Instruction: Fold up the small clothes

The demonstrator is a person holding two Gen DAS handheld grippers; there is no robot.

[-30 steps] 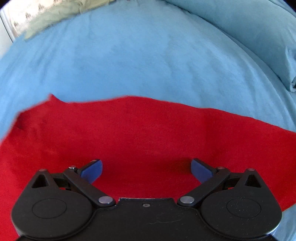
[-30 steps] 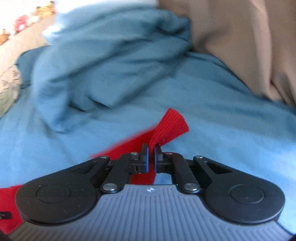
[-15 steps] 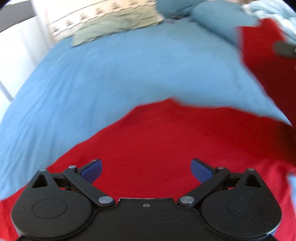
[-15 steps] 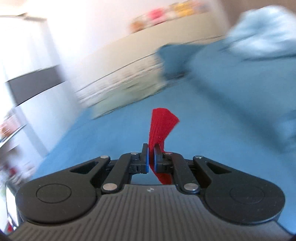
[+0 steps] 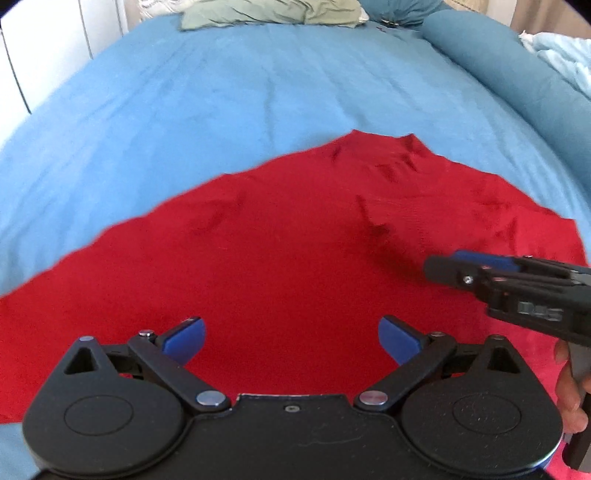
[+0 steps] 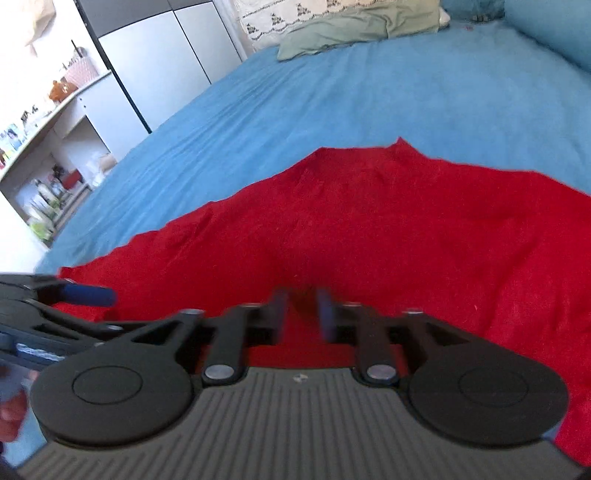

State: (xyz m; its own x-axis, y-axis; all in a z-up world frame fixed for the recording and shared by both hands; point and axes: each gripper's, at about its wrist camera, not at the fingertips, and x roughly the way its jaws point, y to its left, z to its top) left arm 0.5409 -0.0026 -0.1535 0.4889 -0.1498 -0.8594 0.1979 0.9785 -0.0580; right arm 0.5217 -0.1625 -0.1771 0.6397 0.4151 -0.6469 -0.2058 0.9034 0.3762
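The left gripper (image 5: 291,341) hung with jaws wide apart over the red garment (image 5: 295,258). The right gripper (image 6: 301,314) showed a narrow gap, empty. The garment's far edge peaked toward 12 o'clock; beyond lay the blue bedspread (image 5: 240,92).

One red garment (image 5: 295,251) lies spread on one bed with a blue cover (image 5: 221,92). Two grippers show: the left gripper (image 5: 291,338) and the right gripper (image 6: 301,314). One green pillow (image 5: 269,13) sits at the far end, with one long blue bolster (image 5: 517,74) along the right side. One white cabinet (image 6: 162,62) stands beside the bed.
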